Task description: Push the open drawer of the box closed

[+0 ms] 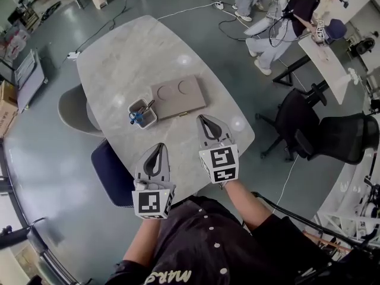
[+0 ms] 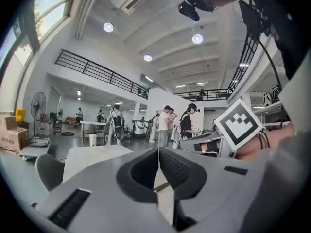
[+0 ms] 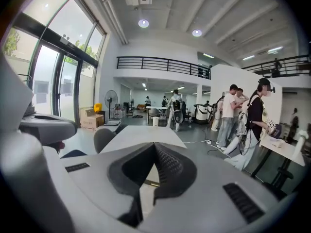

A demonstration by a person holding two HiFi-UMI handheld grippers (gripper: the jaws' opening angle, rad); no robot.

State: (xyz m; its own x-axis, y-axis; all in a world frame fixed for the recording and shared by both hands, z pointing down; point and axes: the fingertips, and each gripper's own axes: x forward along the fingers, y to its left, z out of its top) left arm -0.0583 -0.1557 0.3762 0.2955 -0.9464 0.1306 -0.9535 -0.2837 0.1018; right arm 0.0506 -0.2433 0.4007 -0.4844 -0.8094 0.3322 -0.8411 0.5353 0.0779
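A flat taupe box (image 1: 178, 95) with two round dents in its lid lies on the pale oval table (image 1: 124, 58). From the head view I see no drawer standing out of it. Both grippers are held up above the table's near edge, well short of the box. My left gripper (image 1: 159, 149) is shut with nothing between its jaws, and its tips (image 2: 158, 152) meet in its own view. My right gripper (image 1: 205, 119) is also shut and empty, its tips (image 3: 154, 145) together, nearer the box's front edge. Both gripper views look level across the room, and the box is hidden behind the jaws.
A small square cup (image 1: 142, 113) with pens stands just left of the box. A grey chair (image 1: 74, 108) and a dark blue chair (image 1: 113, 171) sit at the table's left side. Black office chairs (image 1: 332, 135) and people (image 1: 285, 16) at another desk are to the right.
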